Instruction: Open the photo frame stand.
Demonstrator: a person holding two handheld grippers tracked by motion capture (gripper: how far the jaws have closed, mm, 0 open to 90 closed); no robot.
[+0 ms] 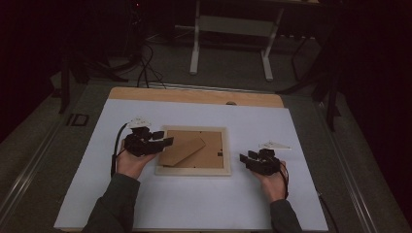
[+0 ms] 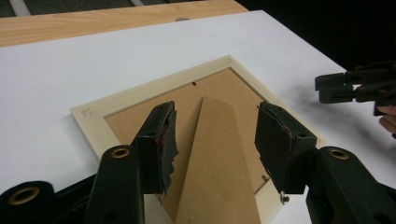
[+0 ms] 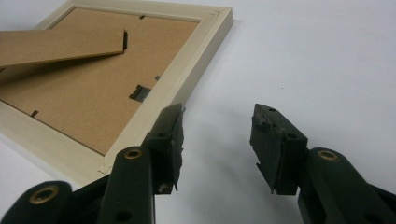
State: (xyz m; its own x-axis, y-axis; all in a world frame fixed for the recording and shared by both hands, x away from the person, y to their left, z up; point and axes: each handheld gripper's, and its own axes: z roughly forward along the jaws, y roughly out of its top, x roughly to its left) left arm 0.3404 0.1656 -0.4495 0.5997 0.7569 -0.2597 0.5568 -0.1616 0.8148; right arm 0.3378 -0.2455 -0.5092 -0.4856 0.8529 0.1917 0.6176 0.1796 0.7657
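A pale wooden picture frame lies face down on the white sheet, its brown backing board up. A brown easel stand is raised from the backing at a slant. My left gripper hovers at the frame's left side, open, its jaws either side of the stand without touching it. My right gripper is open just off the frame's right edge, low over the sheet, with nothing between its fingers. The right gripper also appears far off in the left gripper view.
The white sheet covers most of a wooden table. Beyond the far edge stands a white table base with cables on a dark floor. Dark stands flank both sides.
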